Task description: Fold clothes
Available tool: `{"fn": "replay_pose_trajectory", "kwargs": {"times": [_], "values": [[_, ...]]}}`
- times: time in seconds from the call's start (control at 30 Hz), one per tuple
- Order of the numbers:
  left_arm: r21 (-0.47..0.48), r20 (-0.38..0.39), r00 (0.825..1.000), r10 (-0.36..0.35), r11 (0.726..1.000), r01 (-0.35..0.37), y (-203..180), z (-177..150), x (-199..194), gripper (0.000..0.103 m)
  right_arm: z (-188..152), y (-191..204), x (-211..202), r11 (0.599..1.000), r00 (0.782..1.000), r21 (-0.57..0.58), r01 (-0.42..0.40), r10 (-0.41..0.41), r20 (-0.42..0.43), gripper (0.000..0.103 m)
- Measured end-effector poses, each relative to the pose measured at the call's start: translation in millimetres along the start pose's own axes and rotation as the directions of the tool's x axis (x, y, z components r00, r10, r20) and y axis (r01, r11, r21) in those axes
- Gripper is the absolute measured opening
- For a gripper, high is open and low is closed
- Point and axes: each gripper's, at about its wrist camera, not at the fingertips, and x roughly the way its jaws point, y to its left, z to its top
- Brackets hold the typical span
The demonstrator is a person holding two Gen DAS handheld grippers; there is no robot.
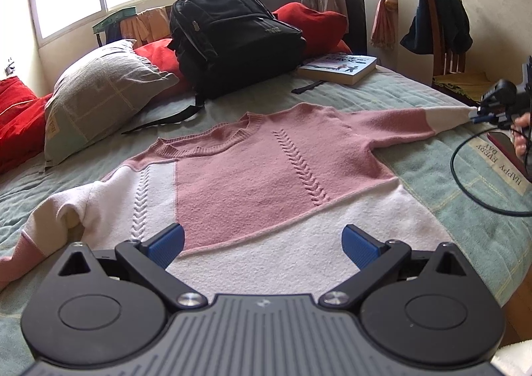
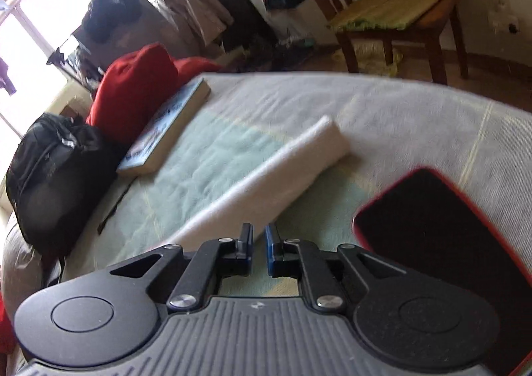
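A bed (image 1: 442, 209) with a pale green quilted cover carries a pink and white sweater (image 1: 252, 176) spread flat across its middle. Toward the far edge lie a grey pillow (image 1: 99, 99), red cushions (image 1: 20, 123), a black backpack (image 1: 232, 43) and a book (image 1: 339, 66). A red-cased phone (image 2: 439, 243) lies near the right edge.

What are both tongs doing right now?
Left tongs: open, empty, over the sweater hem.
Right tongs: closed, apparently pinching the sweater's white sleeve.
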Motion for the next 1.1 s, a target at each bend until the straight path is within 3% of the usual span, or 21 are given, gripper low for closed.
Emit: {"fn": "replay_pose_trajectory", "kwargs": {"times": [0.2,0.3,0.37,0.4,0.43,0.5,0.67,0.77,0.83,0.97,1.03,1.1], "values": [[0.005,0.002,1.0,-0.004,1.0,0.004,-2.3,-1.3,-0.6,0.101,3.1,-13.2,27.9,0.99,0.998,0.135,0.043,-0.037,-0.046,0.042],[0.006,-0.008,1.0,0.005,1.0,-0.005,-1.2,-2.2,0.4,0.101,-2.2,-18.9,39.8,0.98,1.0,0.197,0.0,0.006,-0.028,0.042],[0.003,-0.01,1.0,0.007,1.0,-0.007,-0.2,-3.6,0.2,0.101,-3.6,-21.4,44.6,0.975,0.999,0.217,-0.038,0.038,0.005,0.04],[0.001,-0.01,1.0,0.007,1.0,-0.007,0.4,-4.1,0.2,0.101,-3.5,-24.3,46.7,0.971,0.998,0.231,-0.06,0.059,0.011,0.029],[-0.002,-0.011,1.0,0.007,1.0,-0.007,1.0,-4.4,0.4,0.101,-3.4,-25.2,45.5,0.971,0.998,0.229,-0.067,0.066,0.014,0.01],[-0.005,-0.012,1.0,0.011,1.0,-0.011,2.1,-4.2,1.0,0.101,-3.3,-26.4,42.3,0.972,0.997,0.222,-0.078,0.075,0.019,0.01],[-0.007,-0.015,1.0,0.002,1.0,-0.002,1.6,-4.4,4.2,0.101,-1.7,-20.5,9.7,0.991,0.998,0.128,-0.049,0.043,0.047,0.009],[-0.001,-0.012,1.0,-0.007,1.0,0.007,0.0,-4.0,5.3,0.101,1.2,-11.4,-4.4,0.995,0.995,0.048,0.082,-0.085,0.06,0.011],[-0.002,-0.01,1.0,-0.012,1.0,0.012,-0.6,-4.0,5.4,0.101,5.0,-5.3,-11.3,0.994,0.99,0.02,0.112,-0.113,0.087,0.013],[-0.001,-0.011,1.0,-0.01,1.0,0.01,-0.7,-4.8,5.0,0.101,14.4,23.4,-9.4,0.995,0.997,-0.093,0.021,-0.014,0.075,0.023],[-0.006,-0.012,1.0,-0.006,1.0,0.006,-0.5,-5.3,4.4,0.101,17.0,50.9,6.3,0.978,0.999,-0.201,-0.05,0.05,-0.006,0.033],[-0.01,-0.014,1.0,-0.003,1.0,0.003,-0.4,-5.6,4.1,0.101,14.5,80.2,31.9,0.937,0.989,-0.332,-0.112,0.072,-0.13,0.035]]}}
